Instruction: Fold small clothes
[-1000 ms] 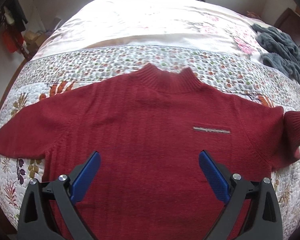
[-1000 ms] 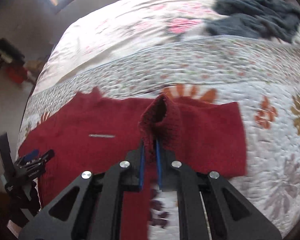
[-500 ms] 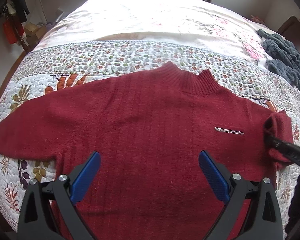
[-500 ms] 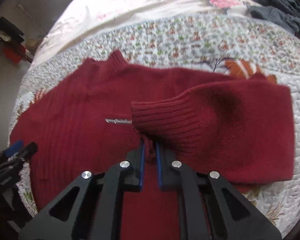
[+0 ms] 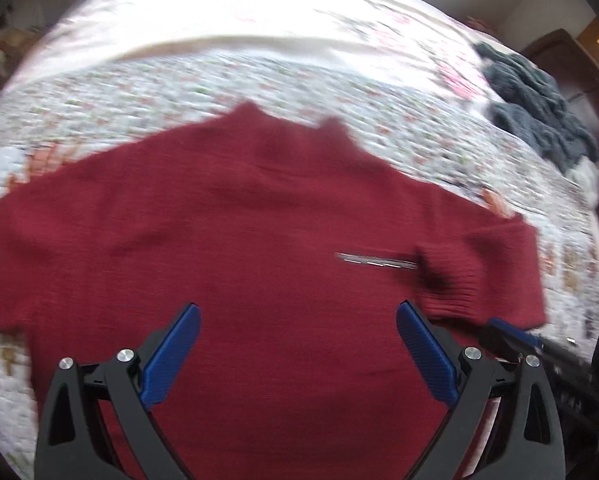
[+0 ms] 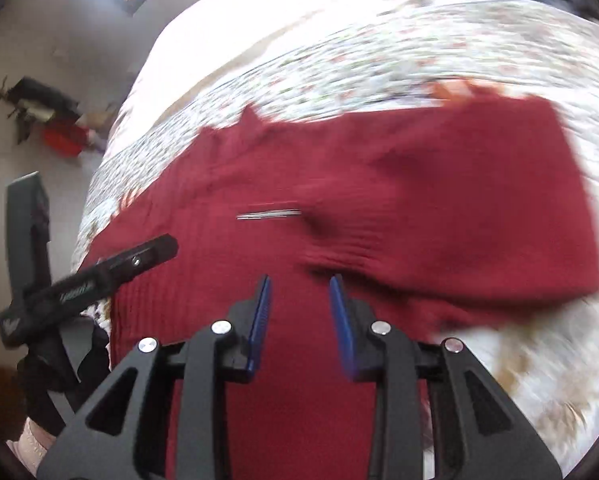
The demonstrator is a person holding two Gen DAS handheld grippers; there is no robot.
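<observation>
The sweater (image 5: pixel 259 240) lies flat on the quilt (image 5: pixel 219 76), right sleeve (image 6: pixel 459 208) folded across its chest; both the left gripper (image 5: pixel 297 354) and right gripper (image 6: pixel 301 316) hover open and empty; the soft, limp, grippy knit is likely best pinched at a ribbed cuff or hem.

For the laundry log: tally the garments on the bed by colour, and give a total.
Red: 1, the red sweater, spread flat with one sleeve folded in over its chest.
Dark grey: 1, the grey knit heap at the far side of the quilt; whether it is more than one piece cannot be told.
Total: 2
</observation>
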